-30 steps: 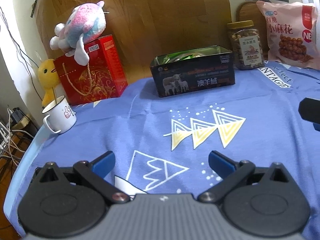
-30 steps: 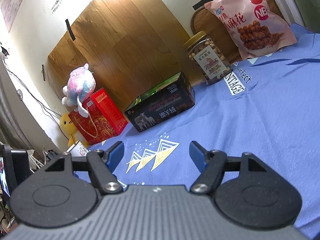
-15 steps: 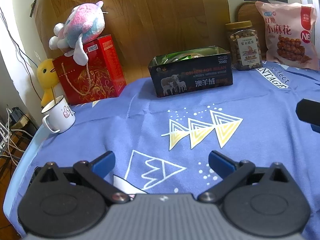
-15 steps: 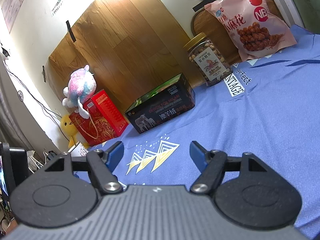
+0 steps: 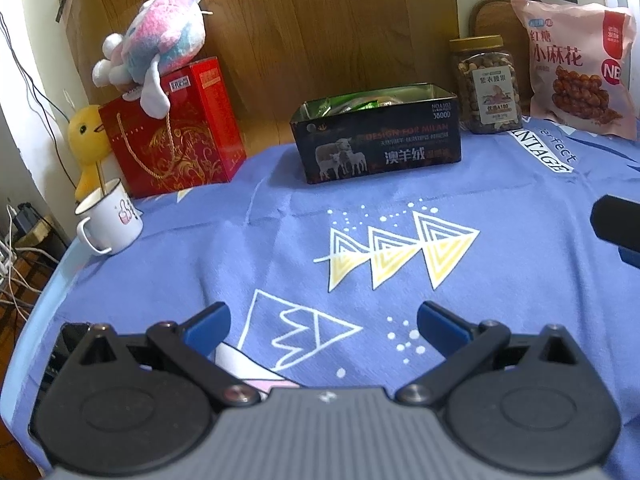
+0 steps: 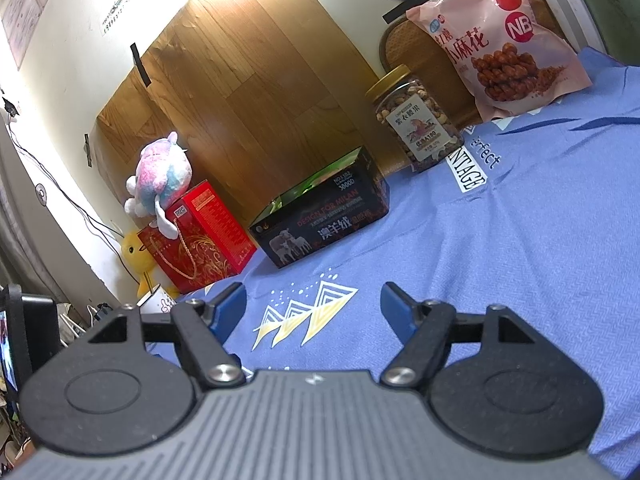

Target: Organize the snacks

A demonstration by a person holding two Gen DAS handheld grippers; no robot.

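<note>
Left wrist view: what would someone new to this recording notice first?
The dark tin box with sheep printed on it stands open at the middle back of the blue cloth, green packets showing inside. To its right stand a nut jar and a big pink snack bag propped upright; to its left a pastel plush toy lies on a red gift box.

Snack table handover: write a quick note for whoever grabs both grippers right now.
Left hand-held gripper: open, empty, low over the blue cloth.
Right hand-held gripper: open, empty, also over the cloth.
Black tin stands open at the back with green packets inside.
Nut jar stands right of the tin, outside it; the pink snack bag leans upright further right.
Done: some packets are in the tin.
Left: probably jar and bag, neither touched now.
</note>
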